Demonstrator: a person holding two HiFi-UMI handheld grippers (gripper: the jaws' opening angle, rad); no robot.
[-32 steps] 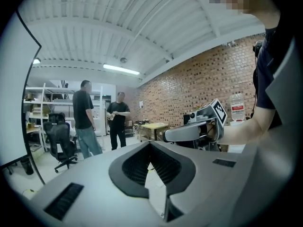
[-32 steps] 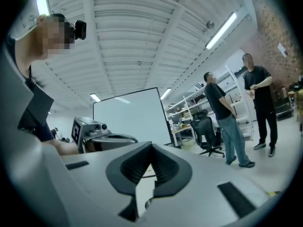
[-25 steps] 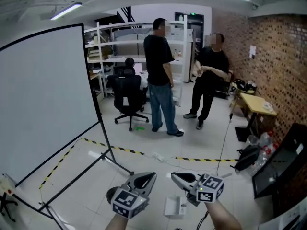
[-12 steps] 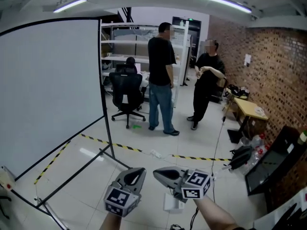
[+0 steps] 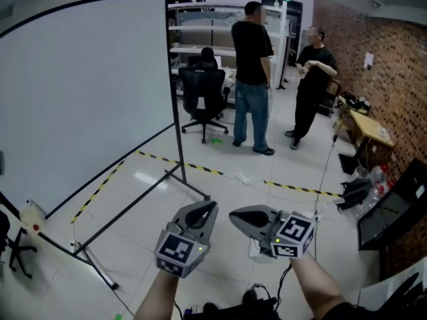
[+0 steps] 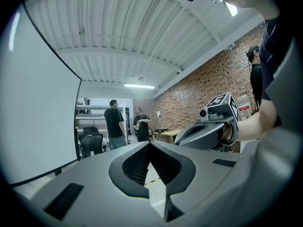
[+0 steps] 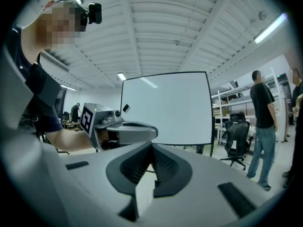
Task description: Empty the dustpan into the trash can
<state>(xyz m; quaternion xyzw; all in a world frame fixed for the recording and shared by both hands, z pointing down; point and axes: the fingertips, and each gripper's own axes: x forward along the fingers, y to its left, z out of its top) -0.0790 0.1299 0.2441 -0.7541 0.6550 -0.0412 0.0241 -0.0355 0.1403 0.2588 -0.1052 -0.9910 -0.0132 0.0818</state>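
Note:
No dustpan and no trash can shows in any view. My left gripper (image 5: pixel 208 207) and my right gripper (image 5: pixel 235 216) are held side by side at the bottom of the head view, both pointing roughly level over the tiled floor. In the left gripper view the left gripper (image 6: pixel 150 144) has its jaw tips meeting with nothing between them, and the right gripper (image 6: pixel 208 129) shows beside it. In the right gripper view the right gripper (image 7: pixel 152 146) is shut and empty too, with the left gripper (image 7: pixel 124 129) at its left.
A large whiteboard (image 5: pixel 80 105) on a black stand fills the left. Yellow-black tape (image 5: pixel 200 169) runs across the floor. Two people (image 5: pixel 252 72) stand at the back by an office chair (image 5: pixel 203 92). A table (image 5: pixel 370 132), bags (image 5: pixel 353 193) and a brick wall line the right.
The head view has swung left, so the whiteboard, people and chair sit further right in the picture. Both grippers have travelled along together, still side by side and shut.

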